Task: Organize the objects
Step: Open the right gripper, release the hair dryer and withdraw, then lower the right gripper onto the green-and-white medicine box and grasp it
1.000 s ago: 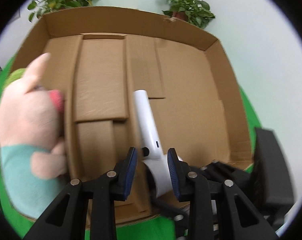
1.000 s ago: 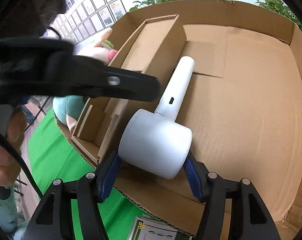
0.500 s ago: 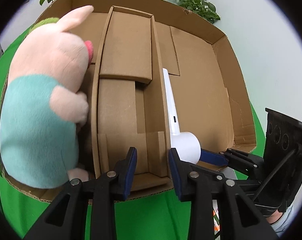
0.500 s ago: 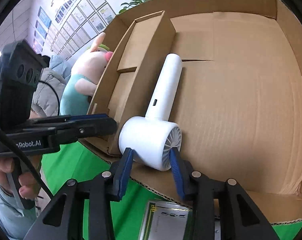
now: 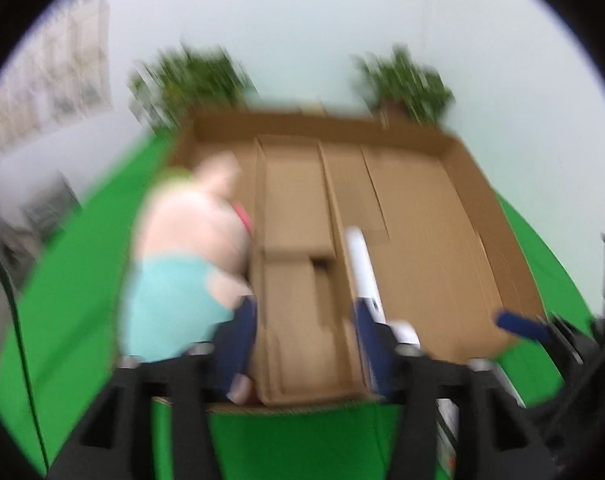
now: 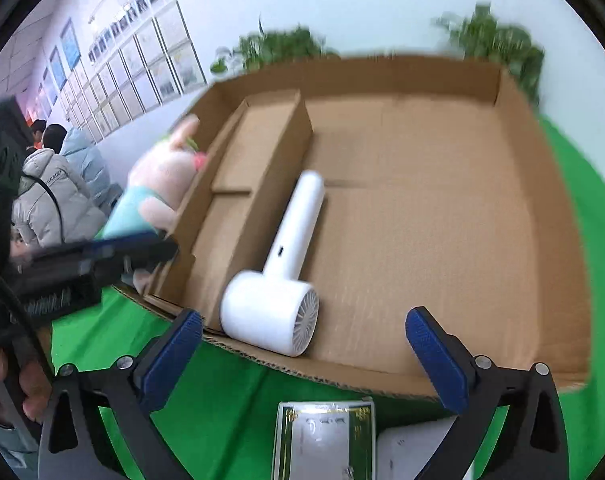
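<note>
A white handheld fan (image 6: 280, 276) lies in the large cardboard box (image 6: 442, 208), head at the near edge, handle pointing away along a cardboard divider. It also shows blurred in the left wrist view (image 5: 362, 276). My right gripper (image 6: 306, 352) is open and empty just in front of the box's near edge. A pink plush pig in a teal shirt (image 5: 182, 276) sits in the box's left compartment; it also shows in the right wrist view (image 6: 150, 196). My left gripper (image 5: 306, 340) is open and empty, its fingers either side of the middle compartment's near end.
The box stands on a green cloth (image 6: 222, 396). A green-and-white packet (image 6: 322, 436) lies on the cloth in front of the box. Two potted plants (image 5: 410, 84) stand behind the box. People sit at the far left (image 6: 50, 196).
My right gripper has opened and let go of the fan's head, drawing back. My left gripper has pulled back and opened wider; its view is now blurred by motion.
</note>
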